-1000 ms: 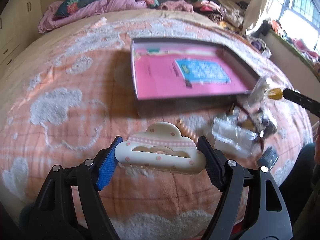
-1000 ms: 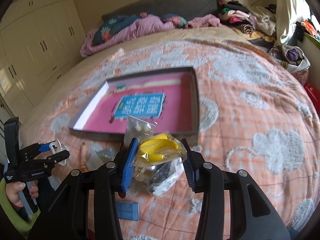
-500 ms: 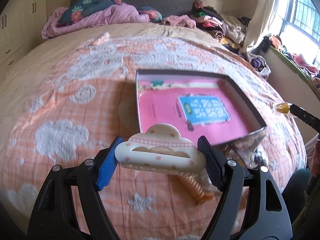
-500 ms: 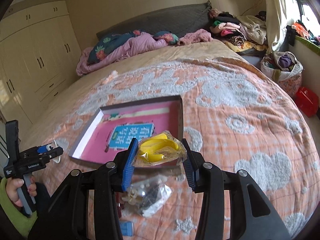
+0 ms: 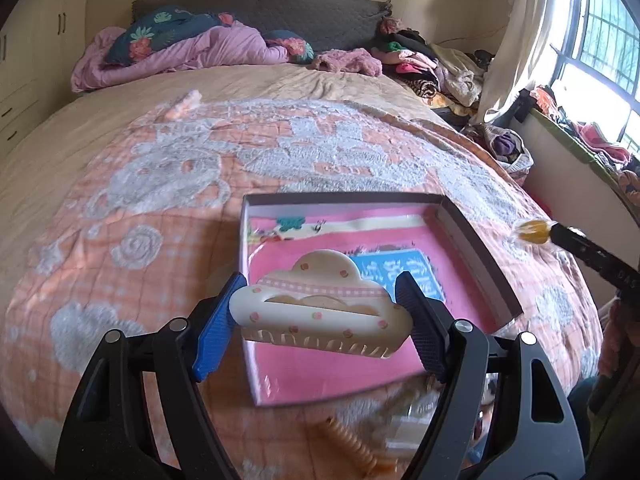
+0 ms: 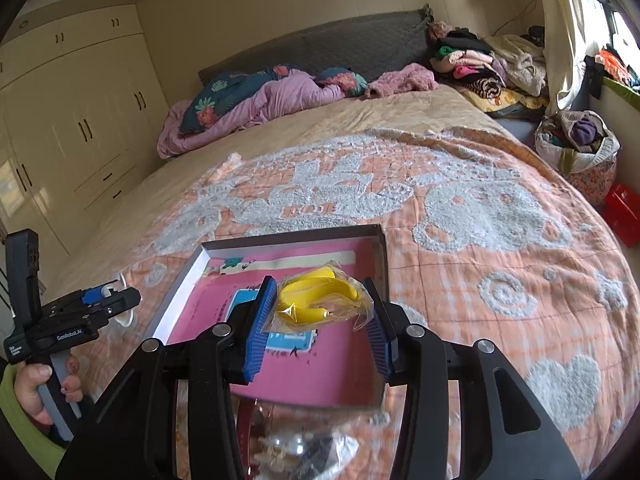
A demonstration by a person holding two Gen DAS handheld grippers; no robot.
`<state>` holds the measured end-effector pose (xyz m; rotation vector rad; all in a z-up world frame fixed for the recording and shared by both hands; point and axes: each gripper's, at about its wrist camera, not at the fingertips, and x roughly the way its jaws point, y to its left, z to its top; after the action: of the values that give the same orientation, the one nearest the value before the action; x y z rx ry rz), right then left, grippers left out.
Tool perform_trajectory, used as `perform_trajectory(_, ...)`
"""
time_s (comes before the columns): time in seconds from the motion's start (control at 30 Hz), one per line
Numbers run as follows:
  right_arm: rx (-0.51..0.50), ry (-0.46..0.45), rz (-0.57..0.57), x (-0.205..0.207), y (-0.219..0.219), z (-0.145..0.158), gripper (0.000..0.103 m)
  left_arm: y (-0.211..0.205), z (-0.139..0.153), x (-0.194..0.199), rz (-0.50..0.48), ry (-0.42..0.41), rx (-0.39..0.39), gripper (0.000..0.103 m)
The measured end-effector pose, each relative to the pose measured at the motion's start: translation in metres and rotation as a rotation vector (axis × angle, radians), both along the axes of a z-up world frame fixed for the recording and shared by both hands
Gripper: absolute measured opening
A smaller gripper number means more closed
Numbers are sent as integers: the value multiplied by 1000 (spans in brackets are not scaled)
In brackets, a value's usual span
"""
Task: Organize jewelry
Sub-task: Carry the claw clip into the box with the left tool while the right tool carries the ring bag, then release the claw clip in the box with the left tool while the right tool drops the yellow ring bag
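Between the left tongs (image 5: 320,312) sits a clamped hair claw (image 5: 320,312); right tongs (image 6: 318,316) grip a bagged clip (image 6: 320,300).

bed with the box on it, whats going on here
A person is sorting hair accessories on the bed with a handheld gripper in each hand. The left gripper clamps a cream cloud-shaped hair claw; the right gripper clamps a clear bag with a yellow clip. Both hover over the open pink-lined box. Nothing is in the box yet. More bagged pieces lie on the blanket nearby.
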<state>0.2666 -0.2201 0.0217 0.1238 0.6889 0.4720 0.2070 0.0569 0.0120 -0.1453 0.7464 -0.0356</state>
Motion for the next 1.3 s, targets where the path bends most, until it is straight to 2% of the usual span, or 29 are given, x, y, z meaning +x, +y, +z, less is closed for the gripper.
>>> perform_trajectory(0.2, -25, 26, 25, 29, 22, -14, 41, -1, -12, 26, -2, 18, -32, 68)
perform_trajectory(0.4, -70, 62, 64, 46, 45, -37, 41, -3, -35, 40, -12, 47, -23, 68)
perform_trajectory(0.77, -84, 159, 84, 55, 50, -81, 42, -10, -73, 51, -54, 136, -14, 68)
perform_trajectory(0.83, -89, 173, 91, 53, 51, -86, 44, -9, -78, 53, -47, 154, -12, 68)
perform_trajectory(0.87, -88, 181, 94, 52, 50, -88, 50, -8, -79, 53, -44, 158, -15, 69)
perform_trajectory(0.9, -87, 182, 93, 52, 50, -89, 51, -8, -80, 53, -45, 160, -19, 69)
perform_trajectory(0.97, -86, 182, 86, 51, 48, -91, 59, -9, -79, 53, -48, 158, -10, 78)
perform_trajectory(1.03, -79, 186, 73, 50, 45, -91, 64, -8, -77, 53, -46, 153, -7, 79)
perform_trajectory(1.13, -68, 165, 69, 46, 38, -85, 68, -5, -73, 50, -42, 137, -12, 80)
perform_trajectory(1.3, -28, 133, 47, 41, 24, -68, 77, -5, -62, 43, -42, 100, -14, 89)
